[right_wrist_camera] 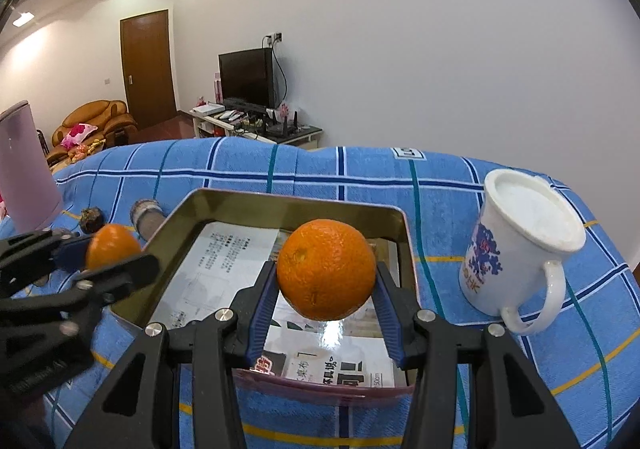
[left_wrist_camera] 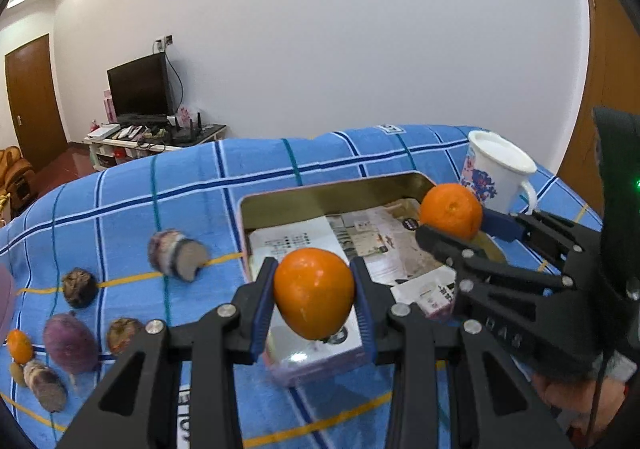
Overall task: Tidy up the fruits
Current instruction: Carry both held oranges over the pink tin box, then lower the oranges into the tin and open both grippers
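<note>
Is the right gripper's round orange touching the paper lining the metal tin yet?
Apart. In the right wrist view the round orange hangs clamped in the right gripper, with the printed paper lining the metal tin visible beneath it.

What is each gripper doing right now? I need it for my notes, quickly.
Left gripper: closed on a smooth orange, above the tin's near edge.
Right gripper: closed on a dimpled orange, above the tin.

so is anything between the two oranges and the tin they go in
Nothing visible does. The left gripper holds its orange over the near edge of the open tin; the right gripper holds its orange above the tin's paper-lined floor. The mug stands beside the tin.
</note>
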